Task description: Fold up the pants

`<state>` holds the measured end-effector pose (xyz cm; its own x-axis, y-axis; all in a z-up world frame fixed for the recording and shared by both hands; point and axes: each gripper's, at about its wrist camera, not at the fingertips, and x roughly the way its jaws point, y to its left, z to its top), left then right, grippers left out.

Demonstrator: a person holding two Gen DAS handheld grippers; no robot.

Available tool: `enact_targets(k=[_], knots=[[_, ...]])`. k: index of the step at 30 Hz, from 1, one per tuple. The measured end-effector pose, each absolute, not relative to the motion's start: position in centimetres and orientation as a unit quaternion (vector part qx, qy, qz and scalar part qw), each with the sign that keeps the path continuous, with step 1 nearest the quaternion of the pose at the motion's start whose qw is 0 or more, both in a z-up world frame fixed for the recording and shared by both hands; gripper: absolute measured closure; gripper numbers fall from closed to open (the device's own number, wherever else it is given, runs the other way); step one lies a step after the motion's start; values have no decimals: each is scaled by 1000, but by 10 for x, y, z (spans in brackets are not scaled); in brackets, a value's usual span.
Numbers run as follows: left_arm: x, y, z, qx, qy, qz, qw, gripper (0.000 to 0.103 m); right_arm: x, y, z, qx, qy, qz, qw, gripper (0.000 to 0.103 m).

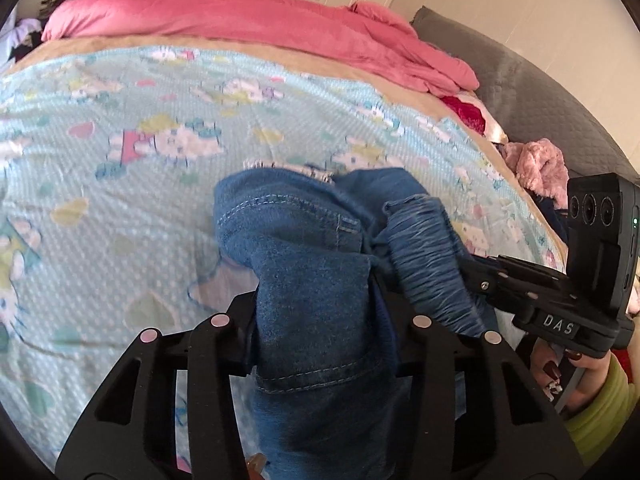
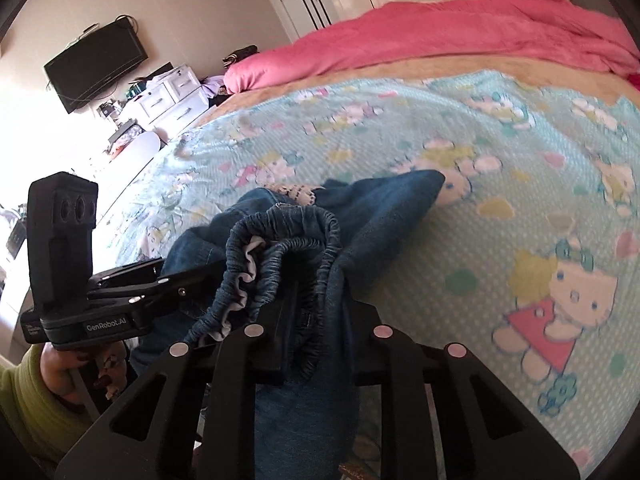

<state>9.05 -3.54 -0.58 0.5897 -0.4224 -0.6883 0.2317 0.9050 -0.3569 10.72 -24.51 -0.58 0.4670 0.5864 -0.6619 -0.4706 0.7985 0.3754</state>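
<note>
Blue denim pants [image 1: 304, 264] with an elastic waistband [image 1: 432, 264] hang bunched between my two grippers above the bed. My left gripper [image 1: 320, 308] is shut on the denim near a stitched seam. My right gripper [image 2: 316, 320] is shut on the gathered waistband [image 2: 280, 248]. The right gripper also shows in the left wrist view [image 1: 476, 276], close to the right, clamped on the waistband. The left gripper shows in the right wrist view [image 2: 188, 280], at the left, clamped on the denim. The pants' lower part is hidden below the grippers.
A light blue cartoon-print blanket [image 1: 160, 140] covers the bed. A pink duvet [image 1: 240, 16] lies along the far side. A grey headboard [image 1: 540, 92] and pink fluffy item [image 1: 536, 164] are at right. A TV [image 2: 96, 64] and white drawers [image 2: 168, 96] stand beyond the bed.
</note>
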Motion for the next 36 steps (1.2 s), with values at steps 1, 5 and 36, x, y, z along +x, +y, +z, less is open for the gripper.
enact_targets(k=[1,5,36], knots=[[94,-35,-2,-114,409,-181,887,66,109,-243,-3,67,410,310,855,85],[103,-28,9,-116,395,-169,896,66,120,-234,10,55,388,317,864,85],[133,-10,-25,-118,435,-108,886,37,159,-229,-39,-2,454,205,867,55]])
